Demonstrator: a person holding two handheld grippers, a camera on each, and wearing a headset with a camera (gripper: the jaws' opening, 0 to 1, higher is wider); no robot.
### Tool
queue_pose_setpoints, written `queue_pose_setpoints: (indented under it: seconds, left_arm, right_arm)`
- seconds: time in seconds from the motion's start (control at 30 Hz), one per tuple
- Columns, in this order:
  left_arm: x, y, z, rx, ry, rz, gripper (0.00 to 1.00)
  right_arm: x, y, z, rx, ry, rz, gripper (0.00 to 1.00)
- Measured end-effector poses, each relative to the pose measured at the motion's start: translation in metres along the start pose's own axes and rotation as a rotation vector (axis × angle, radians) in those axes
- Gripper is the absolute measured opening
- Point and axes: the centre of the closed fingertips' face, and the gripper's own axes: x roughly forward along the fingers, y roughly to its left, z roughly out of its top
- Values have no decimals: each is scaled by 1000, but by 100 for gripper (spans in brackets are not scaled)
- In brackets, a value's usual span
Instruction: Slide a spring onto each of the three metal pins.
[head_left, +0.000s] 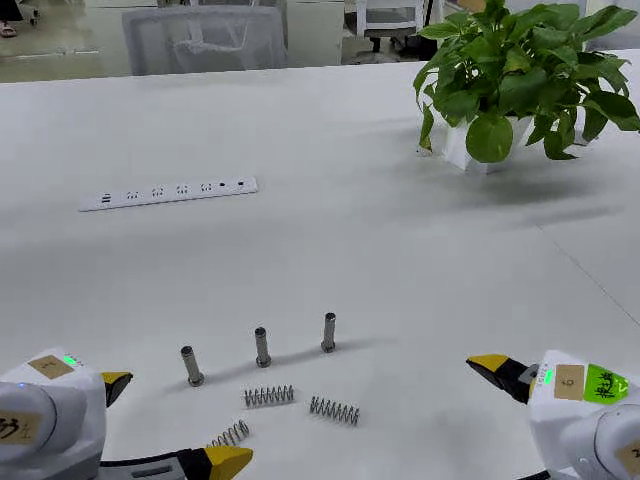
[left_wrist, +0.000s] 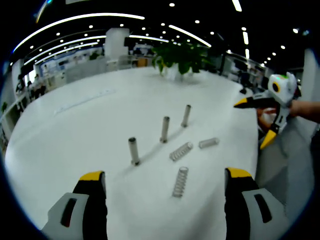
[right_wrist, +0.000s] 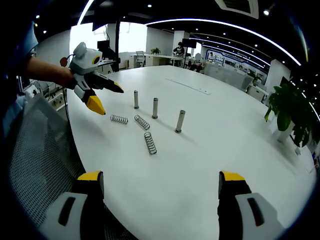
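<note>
White table (head_left: 400, 230), three upright pins (head_left: 262, 346), three loose springs (head_left: 269, 396), left gripper (left_wrist: 165, 174) and right gripper (right_wrist: 161, 175) jaws spread

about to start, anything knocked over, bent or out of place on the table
Nothing stands out. The three pins stand upright in a row, and the three springs lie loose on the table close by them, none visibly bent.

The springs (head_left: 269, 396) are silvery, the pins (head_left: 262, 347) grey, the table (head_left: 400, 250) white, the plant (head_left: 520, 70) green
</note>
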Motion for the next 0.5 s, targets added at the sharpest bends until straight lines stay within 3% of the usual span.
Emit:
queue_pose_setpoints:
  seconds: [0.1,0.17,0.5]
  left_arm:
    - [-4,-4,-7,21,16,-9,93]
    - [-6,-4,-10,18,16,-5,96]
    - [-13,-14,-22,59,22,-29,92]
  right_arm:
    - [-1,0,3,9,-15,2,97]
    - [-1,0,4,12,-24,3,98]
    - [-2,1,7,19,-44,9,99]
